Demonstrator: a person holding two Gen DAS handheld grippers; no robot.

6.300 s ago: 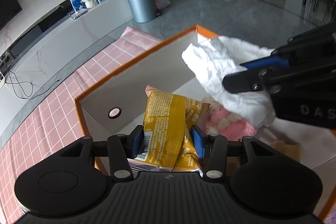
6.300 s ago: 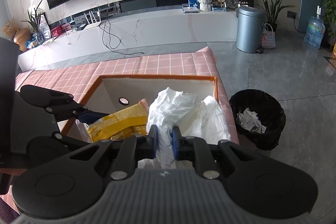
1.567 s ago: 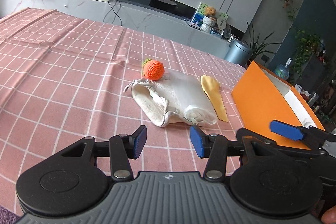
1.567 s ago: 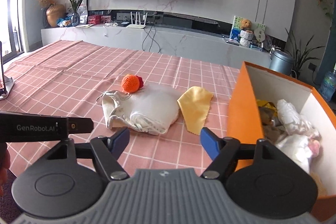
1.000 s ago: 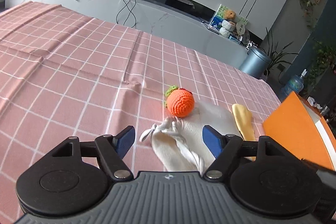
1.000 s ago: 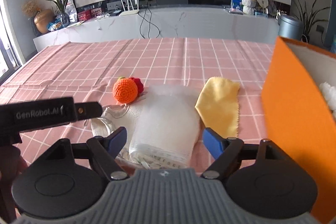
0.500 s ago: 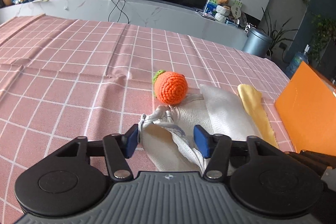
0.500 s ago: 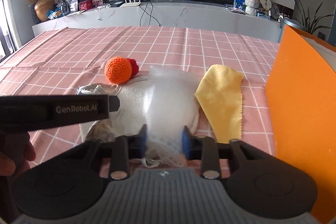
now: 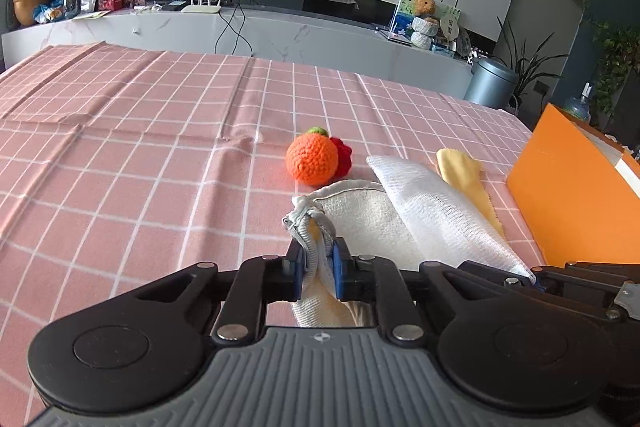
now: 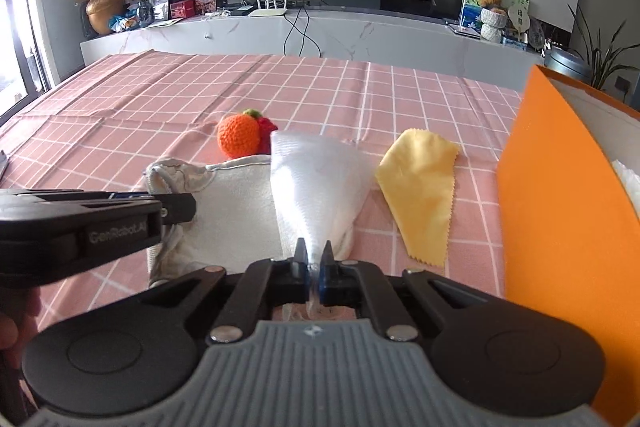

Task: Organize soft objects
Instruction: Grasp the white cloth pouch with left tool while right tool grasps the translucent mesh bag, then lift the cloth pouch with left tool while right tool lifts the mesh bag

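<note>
Both my grippers have just squeezed shut on the pink tablecloth (image 9: pixel 120 147), my left gripper (image 9: pixel 316 269) pinching the cream bag (image 9: pixel 360 215) and my right gripper (image 10: pixel 315 267) the white mesh cloth (image 10: pixel 320 179), so I can lift them into the orange box (image 10: pixel 560 187).

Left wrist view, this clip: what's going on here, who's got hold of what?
A person works two handheld grippers over a pink checked tablecloth. The left gripper has its jaws shut on the bunched edge of a cream drawstring bag. The right gripper is pinched on a white mesh pouch that lies over the bag. An orange crochet ball and a yellow cloth lie loose on the tablecloth, outside the orange box at the right.
</note>
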